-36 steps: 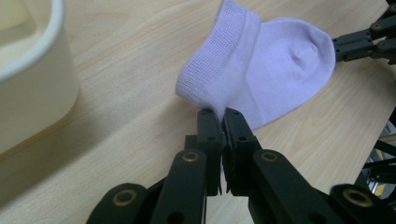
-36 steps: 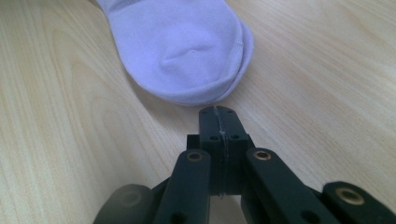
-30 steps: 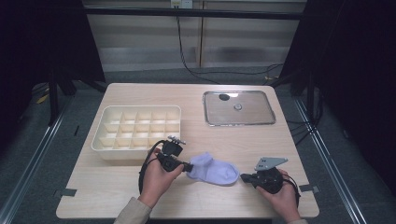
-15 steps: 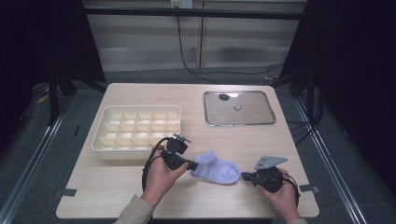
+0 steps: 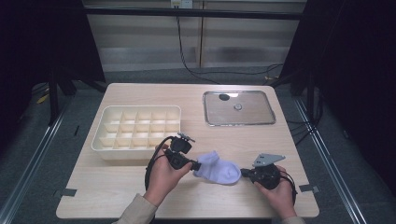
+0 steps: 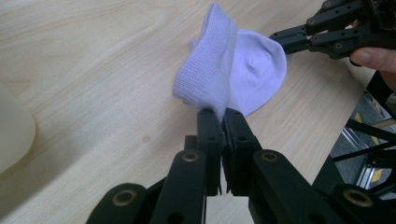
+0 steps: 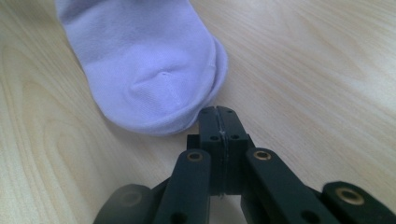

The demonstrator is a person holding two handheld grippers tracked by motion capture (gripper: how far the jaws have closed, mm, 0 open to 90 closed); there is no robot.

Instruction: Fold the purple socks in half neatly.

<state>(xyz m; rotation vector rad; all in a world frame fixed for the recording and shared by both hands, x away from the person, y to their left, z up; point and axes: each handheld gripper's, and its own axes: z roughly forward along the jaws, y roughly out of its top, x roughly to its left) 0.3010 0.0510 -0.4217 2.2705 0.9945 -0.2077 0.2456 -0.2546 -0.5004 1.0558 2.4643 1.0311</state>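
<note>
A pale lavender sock [image 5: 219, 170] lies on the wooden table between my two grippers. My left gripper [image 5: 196, 165] is shut on the sock's ribbed cuff and holds that end raised and folded towards the toe; in the left gripper view the cuff [image 6: 210, 70] stands up from the closed jaws of the left gripper [image 6: 222, 114]. My right gripper [image 5: 243, 175] is shut, its tips at the edge of the toe. In the right gripper view the sock [image 7: 144, 70] sits just left of the right gripper [image 7: 218, 112], and I cannot tell whether any fabric is pinched.
A cream tray [image 5: 100, 144] with several small compartments stands just behind the left hand. A shallow metal tray [image 5: 252, 112] lies at the back right. The table's front edge runs close under both forearms, and the right edge is near the right hand.
The left gripper has moved a little to the right with the cuff, lifting it and bunching the sock shorter. The right gripper has stayed put.
</note>
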